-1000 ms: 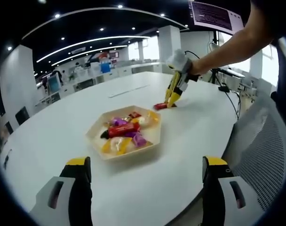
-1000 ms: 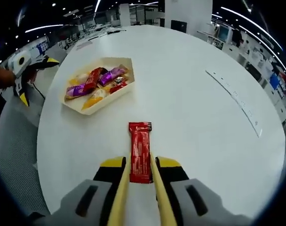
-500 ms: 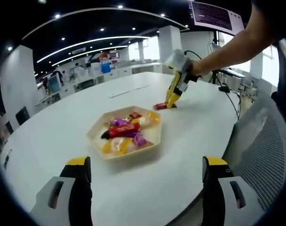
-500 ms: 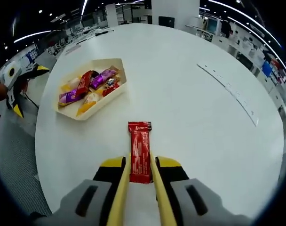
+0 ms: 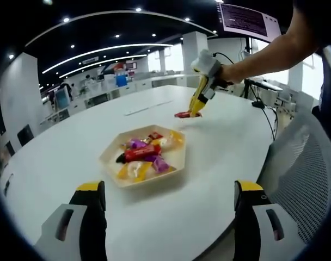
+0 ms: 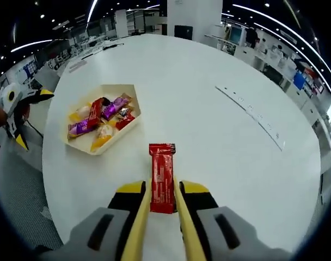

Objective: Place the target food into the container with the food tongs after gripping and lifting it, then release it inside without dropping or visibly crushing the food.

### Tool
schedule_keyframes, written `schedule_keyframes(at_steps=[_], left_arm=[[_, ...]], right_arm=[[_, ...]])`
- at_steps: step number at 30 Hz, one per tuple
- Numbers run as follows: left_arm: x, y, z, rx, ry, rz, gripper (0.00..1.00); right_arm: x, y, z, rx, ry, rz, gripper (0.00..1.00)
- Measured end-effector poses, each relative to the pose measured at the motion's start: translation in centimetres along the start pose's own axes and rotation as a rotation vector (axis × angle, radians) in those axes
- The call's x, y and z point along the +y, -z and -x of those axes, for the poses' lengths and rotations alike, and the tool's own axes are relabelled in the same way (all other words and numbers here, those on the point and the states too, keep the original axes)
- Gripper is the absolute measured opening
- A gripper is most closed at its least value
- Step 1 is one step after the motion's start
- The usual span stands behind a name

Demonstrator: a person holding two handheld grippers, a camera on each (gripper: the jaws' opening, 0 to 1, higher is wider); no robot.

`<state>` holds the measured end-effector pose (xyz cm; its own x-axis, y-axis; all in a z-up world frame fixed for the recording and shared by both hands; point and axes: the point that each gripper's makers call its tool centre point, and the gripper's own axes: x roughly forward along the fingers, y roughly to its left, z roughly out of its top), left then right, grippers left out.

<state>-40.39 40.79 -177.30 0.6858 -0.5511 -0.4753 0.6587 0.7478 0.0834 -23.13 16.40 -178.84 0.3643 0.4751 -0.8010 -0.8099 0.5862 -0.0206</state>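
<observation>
You have lifted the red snack bar (image 6: pixel 161 177) off the white table (image 6: pixel 209 98) since a second ago; it now hangs clear of the surface, and the tray sits smaller in the right gripper view. The bar's near end is hidden between the yellow tongs (image 6: pixel 160 217), which your right gripper (image 6: pixel 160 209) squeezes onto it. Its wrapper looks flat and uncrushed, print too small to read. The cream tray (image 6: pixel 73 142) of wrapped sweets lies upper left. Your left gripper (image 5: pixel 168 209) stands spread wide, holding nothing, at the bottom of its view.
</observation>
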Motion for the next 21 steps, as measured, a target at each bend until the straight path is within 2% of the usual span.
schedule_keyframes(at_steps=[6, 9, 10, 16, 21], left_arm=[[-0.1, -0.2, 0.1, -0.014, 0.008, 0.007, 0.95], [-0.6, -1.0, 0.1, -0.058, 0.049, 0.081, 0.99], [-0.5, -1.2, 0.2, -0.072, 0.048, 0.080, 0.99], [-0.7, -1.0, 0.2, -0.062, 0.052, 0.059, 0.99], [-0.7, -1.0, 0.1, -0.061, 0.053, 0.051, 0.99]], right_arm=[[0.2, -1.7, 1.6, -0.009, 0.008, 0.027, 0.23], [0.6, -2.2, 2.0, -0.005, -0.001, 0.045, 0.23], [0.8, -2.5, 2.1, -0.003, -0.003, 0.051, 0.23], [1.4, -4.1, 2.4, -0.022, -0.003, 0.045, 0.23], [2.8, -5.8, 2.0, -0.037, -0.015, 0.056, 0.23]])
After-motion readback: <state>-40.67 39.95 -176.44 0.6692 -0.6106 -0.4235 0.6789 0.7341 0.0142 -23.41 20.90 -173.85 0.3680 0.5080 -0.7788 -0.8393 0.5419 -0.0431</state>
